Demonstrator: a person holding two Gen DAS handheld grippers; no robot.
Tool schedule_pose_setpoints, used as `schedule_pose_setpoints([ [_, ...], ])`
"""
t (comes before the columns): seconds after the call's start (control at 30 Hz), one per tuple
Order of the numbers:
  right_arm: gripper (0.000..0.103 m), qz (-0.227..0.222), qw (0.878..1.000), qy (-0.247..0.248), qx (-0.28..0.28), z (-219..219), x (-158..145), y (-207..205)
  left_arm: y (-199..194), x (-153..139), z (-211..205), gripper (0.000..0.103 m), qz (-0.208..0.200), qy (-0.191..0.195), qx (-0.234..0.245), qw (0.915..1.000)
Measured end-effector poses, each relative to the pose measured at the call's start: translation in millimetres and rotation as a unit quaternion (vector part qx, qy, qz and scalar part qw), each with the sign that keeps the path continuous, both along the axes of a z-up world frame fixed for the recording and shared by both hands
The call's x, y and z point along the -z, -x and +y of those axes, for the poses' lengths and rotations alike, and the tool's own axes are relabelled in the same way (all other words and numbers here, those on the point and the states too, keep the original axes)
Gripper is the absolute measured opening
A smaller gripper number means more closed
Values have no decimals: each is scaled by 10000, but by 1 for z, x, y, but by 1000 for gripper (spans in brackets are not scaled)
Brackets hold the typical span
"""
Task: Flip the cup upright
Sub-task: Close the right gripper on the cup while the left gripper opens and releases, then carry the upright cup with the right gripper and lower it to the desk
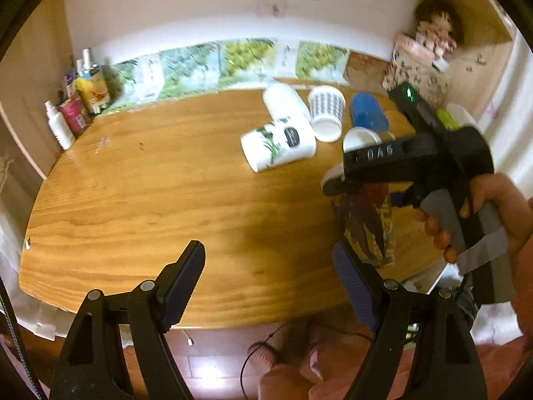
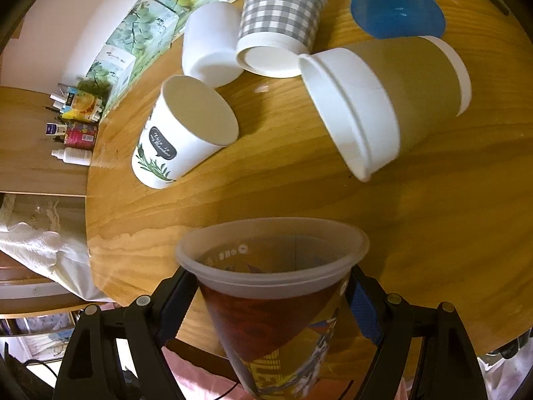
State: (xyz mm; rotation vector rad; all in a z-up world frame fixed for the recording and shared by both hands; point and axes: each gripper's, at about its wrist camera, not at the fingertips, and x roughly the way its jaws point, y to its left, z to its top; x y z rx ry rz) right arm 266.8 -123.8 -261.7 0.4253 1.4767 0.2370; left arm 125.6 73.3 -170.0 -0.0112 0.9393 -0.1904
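My right gripper (image 2: 269, 300) is shut on a printed red and yellow cup (image 2: 276, 303) with a frosted rim, mouth facing up and away, held above the near edge of the wooden table (image 2: 433, 233). In the left wrist view the same cup (image 1: 366, 223) hangs under the right gripper (image 1: 363, 180), held by a hand. My left gripper (image 1: 269, 286) is open and empty over the table's near edge (image 1: 133, 200).
Several cups lie on their sides: a leaf-print white cup (image 2: 183, 136), a plain white cup (image 2: 213, 43), a grey checked cup (image 2: 279, 23), a blue cup (image 2: 396, 0) and a brown-sleeved cup (image 2: 389, 100). Bottles (image 1: 63, 126) stand at the far left. A doll (image 1: 429, 43) sits at the back right.
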Motion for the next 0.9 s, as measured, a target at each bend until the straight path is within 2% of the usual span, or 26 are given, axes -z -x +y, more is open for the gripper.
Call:
schedule_pose_setpoints([
  [0.1,83,-93,9999,108,3,5,-1,1,1,-4,9,82,-224,117,34,9997],
  [0.3,83,-174,9996,200,92,11,-1,3,6,-10,14,82,-546,112,354,9978],
  [0.43,78,-276,9991,291,134,13,-3,7,7,-11,14,82,-589,132,600,9964],
  [0.67,77,-499,9976,407,241,13,-7,15,9,-10,13,82,-634,96,898,9939],
  [0.9,76,-1124,9919,513,300,16,-29,29,12,-12,15,82,-689,131,967,9928],
])
